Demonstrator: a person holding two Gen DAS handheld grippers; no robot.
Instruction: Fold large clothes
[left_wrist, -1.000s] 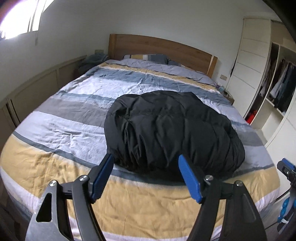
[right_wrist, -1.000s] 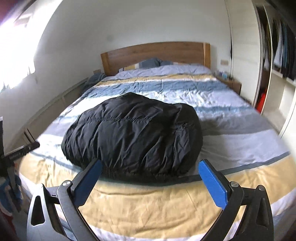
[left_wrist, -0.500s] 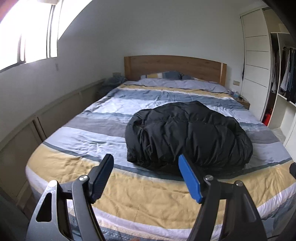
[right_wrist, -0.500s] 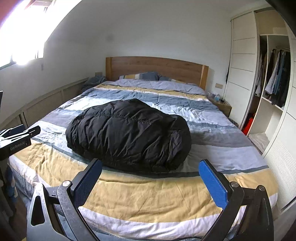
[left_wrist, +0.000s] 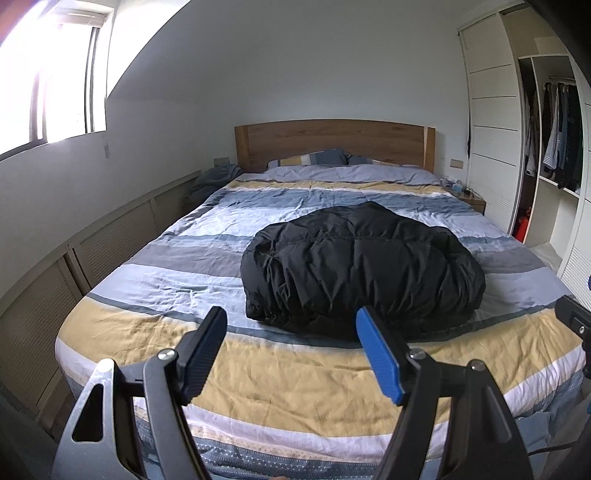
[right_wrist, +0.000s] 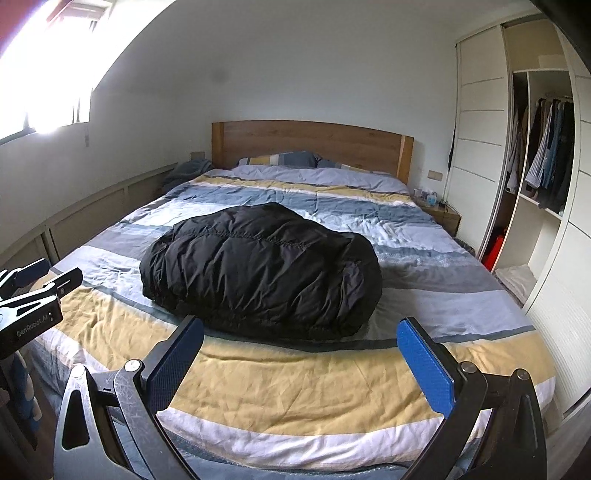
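The puffy black padded jacket (left_wrist: 360, 271) lies bundled mid-bed. Nearest, the left gripper (left_wrist: 291, 354) and right gripper (right_wrist: 301, 363) gape wide, holding nothing. Beyond, the striped yellow-and-blue quilt (right_wrist: 295, 384). Grab both near corners together.

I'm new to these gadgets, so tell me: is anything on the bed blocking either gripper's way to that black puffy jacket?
Nothing visible does. Both the left gripper and the right gripper are open and empty, short of the black jacket. Between them and it lies only bare striped duvet.
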